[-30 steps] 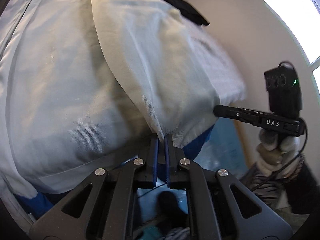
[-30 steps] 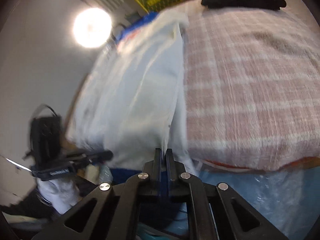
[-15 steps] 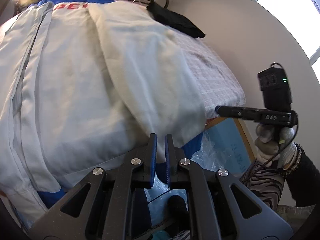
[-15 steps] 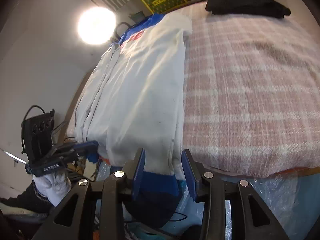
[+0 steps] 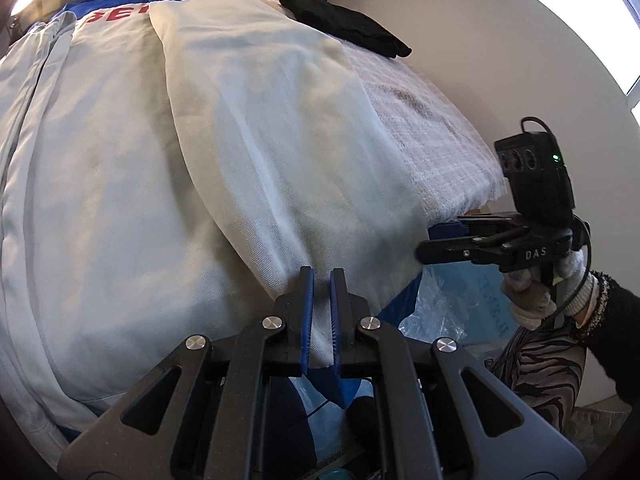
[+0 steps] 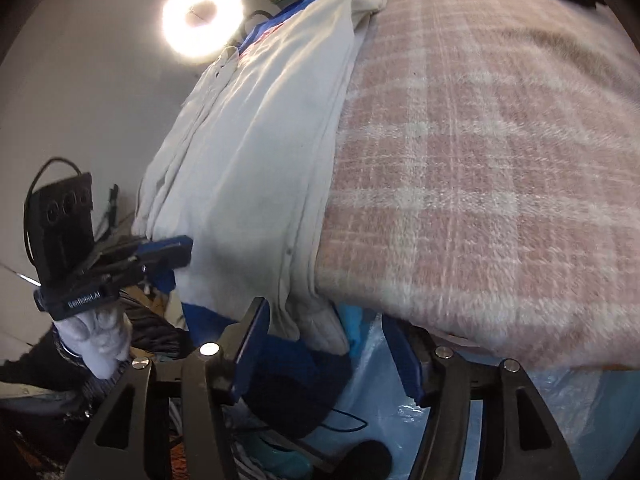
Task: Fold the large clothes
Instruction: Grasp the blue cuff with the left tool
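Garment: a large white garment [image 5: 248, 152] with blue trim and red lettering near its far end lies lengthwise along the left part of a bed, one long panel folded over the middle; its near hem hangs over the bed's near edge.
Garment, right wrist view: the same white garment [image 6: 256, 168] runs from the near edge toward the far end, beside the bare blanket.
Bed cover: a pink and white checked blanket [image 6: 480, 168] covers the bed and is bare to the right of the garment.
Left tool: the left tool [image 5: 322, 280] has its two blue-lined fingers a narrow gap apart, with the hem of the folded panel between them; whether the pads press on the cloth cannot be told.
Left tool, right wrist view: the left tool [image 6: 176, 250] points at the garment's near left corner, held by a white-gloved hand [image 6: 100, 336].
Right tool: the right tool [image 6: 332, 320] stands wide apart, its fingers on either side of the hanging hem, touching nothing visibly.
Right tool, left wrist view: the right tool [image 5: 436, 242] sits just beside the garment's near right corner, spread apart, held by a gloved hand [image 5: 536, 292].
Far end: a black bag [image 5: 344, 26] with a handle rests on the blanket.
Lighting: a ring lamp [image 6: 202, 18] glows on the left.
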The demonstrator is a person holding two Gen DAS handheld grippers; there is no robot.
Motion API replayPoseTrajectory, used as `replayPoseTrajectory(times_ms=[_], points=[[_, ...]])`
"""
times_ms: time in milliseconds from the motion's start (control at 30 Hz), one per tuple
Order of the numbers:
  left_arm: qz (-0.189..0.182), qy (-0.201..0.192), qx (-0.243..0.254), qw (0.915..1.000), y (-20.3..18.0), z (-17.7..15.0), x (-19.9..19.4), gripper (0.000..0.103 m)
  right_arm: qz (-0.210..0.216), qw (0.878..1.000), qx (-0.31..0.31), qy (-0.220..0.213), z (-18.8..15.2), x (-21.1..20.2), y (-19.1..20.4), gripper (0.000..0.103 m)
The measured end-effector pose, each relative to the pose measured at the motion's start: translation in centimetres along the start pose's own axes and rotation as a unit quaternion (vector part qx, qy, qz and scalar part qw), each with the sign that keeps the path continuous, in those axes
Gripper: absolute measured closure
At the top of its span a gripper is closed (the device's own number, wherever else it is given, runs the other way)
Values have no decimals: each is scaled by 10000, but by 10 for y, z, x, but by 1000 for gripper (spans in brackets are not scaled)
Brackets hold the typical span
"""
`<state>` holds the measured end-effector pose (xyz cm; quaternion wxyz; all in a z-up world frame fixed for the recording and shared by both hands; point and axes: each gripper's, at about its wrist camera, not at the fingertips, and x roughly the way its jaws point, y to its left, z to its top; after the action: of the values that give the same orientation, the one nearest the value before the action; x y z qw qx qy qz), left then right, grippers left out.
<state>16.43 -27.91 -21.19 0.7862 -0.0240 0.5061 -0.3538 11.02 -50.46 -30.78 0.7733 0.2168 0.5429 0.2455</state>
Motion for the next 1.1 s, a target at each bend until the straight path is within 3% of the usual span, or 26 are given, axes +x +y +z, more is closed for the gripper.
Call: replayPoseTrajectory(times_ms=[67, 100, 200, 300, 367, 400, 433, 467, 567, 633, 733, 967, 1100], points=[[33, -15, 35, 10000, -1, -1, -2, 99, 233, 9997, -4, 106, 2, -1, -6, 47], [45, -21, 54, 10000, -2, -2, -2, 99, 400, 9990, 7, 182, 3, 1, -8, 66], [89, -83, 153, 9998, -5, -5, -8, 98, 688, 9971, -17, 336, 2, 3, -1, 81], [112, -151, 287, 9994, -13, -12, -15, 96, 1153, 9931, 111, 173, -3, -14, 5, 85], [94, -256, 530, 9982, -27, -20, -22, 85, 1360, 9904, 241, 32, -4, -18, 9, 86], [104, -291, 618, 9976, -33, -22, -24, 74, 1428, 9893, 294, -19, -4, -20, 9, 87], [91, -339, 736, 9967, -42, -27, -27, 64, 1467, 9886, 335, -64, -4, -21, 11, 87], [71, -377, 857, 9956, -52, -31, -31, 60, 1495, 9881, 364, -91, -3, -22, 13, 87], [87, -524, 1351, 9894, -79, -42, -39, 57, 1471, 9883, 365, -145, 0, -22, 23, 88], [170, -565, 1733, 9831, -96, -50, -36, 49, 1501, 9875, 440, -211, 3, -22, 26, 89], [392, -455, 2126, 9753, -109, -58, -20, 48, 1626, 9843, 610, -325, 8, -24, 27, 90], [769, -635, 1997, 9748, -106, -44, -4, 48, 1845, 9798, 638, -442, 19, -26, 41, 93], [1286, -769, 2108, 9660, -108, -43, 6, 48, 1986, 9759, 799, -420, 23, -20, 44, 94]])
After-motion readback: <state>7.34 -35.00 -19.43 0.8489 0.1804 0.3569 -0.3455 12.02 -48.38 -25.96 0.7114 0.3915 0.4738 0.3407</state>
